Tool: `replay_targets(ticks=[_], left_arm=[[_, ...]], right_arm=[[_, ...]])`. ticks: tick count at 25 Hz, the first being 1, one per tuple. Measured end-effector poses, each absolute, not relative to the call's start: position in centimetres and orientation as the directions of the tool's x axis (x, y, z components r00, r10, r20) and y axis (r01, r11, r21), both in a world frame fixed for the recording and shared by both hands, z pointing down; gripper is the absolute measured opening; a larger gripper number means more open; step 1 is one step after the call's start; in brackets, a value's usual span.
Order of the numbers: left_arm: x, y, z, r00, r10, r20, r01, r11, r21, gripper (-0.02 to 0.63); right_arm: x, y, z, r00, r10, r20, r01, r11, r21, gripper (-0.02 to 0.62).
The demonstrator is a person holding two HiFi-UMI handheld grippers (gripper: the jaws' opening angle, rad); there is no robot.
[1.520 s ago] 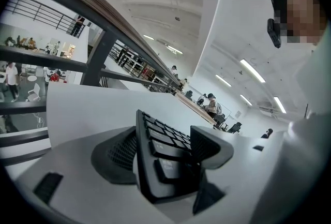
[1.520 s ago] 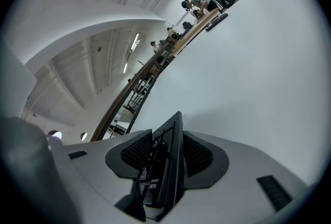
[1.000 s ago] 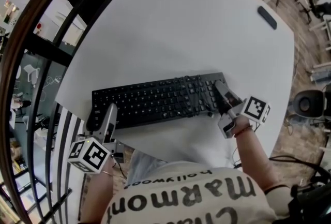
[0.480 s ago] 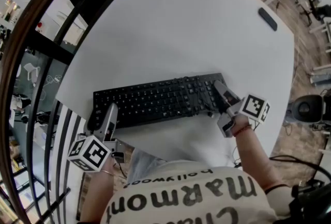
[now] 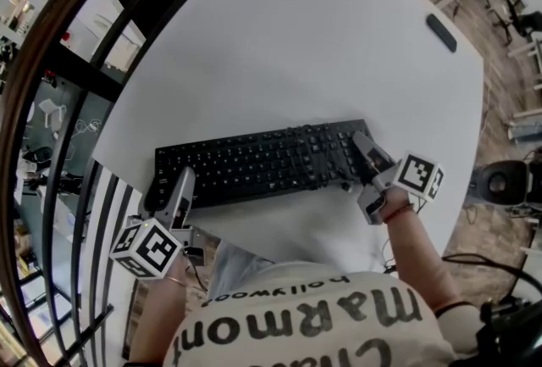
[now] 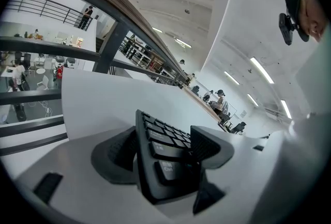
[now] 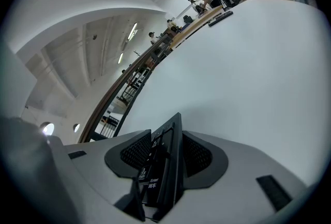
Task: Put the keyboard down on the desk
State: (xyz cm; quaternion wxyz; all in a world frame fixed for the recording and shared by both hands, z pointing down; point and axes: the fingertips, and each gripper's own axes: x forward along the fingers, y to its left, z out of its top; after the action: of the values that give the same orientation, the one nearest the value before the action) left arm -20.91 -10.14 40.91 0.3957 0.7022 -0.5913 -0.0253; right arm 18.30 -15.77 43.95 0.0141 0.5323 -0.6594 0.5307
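At the left of the head view a dark railing (image 5: 59, 52) runs close beside the white desk (image 5: 322, 43), whose left corner ends just past the keyboard's left end.

The left gripper (image 5: 180, 187) comes in from the lower left. In its own view its jaws pinch that left end of the keyboard (image 5: 254, 164), one pad on the keys and one against the underside.

The keyboard lies across the lower middle of the frame, parallel to the near edge of the desk and just inside it. It appears to rest flat on the surface, though neither gripper view shows the underside well enough to confirm full contact.

The right gripper (image 5: 364, 155) reaches in from the lower right. Its jaws are closed on the keyboard's right end at the number pad, with a pad against each face.

Judgement: the set-down step is at or near its end. The next move calls for both pairs of jaws to spread and both grippers to draw back toward the person without dragging the keyboard.

Clearance: the near desk edge sits close behind both grippers, so the withdrawal path is short. The desk is bare above the keyboard. A small dark object (image 5: 439, 28) lies well apart at the upper right, near the desk's right edge.
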Motion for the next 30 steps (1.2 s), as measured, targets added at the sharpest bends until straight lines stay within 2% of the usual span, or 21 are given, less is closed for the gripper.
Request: replay_targets(ticks=[30], left_arm=[[-21.03,-10.07,41.54,0.307,-0.823,0.478,-0.817,0.031,0.576,0.308]], right_arm=[[18.35,-15.72,44.09,-0.434,-0.682,0.589,-0.7,-0.157,-0.696,0.198]])
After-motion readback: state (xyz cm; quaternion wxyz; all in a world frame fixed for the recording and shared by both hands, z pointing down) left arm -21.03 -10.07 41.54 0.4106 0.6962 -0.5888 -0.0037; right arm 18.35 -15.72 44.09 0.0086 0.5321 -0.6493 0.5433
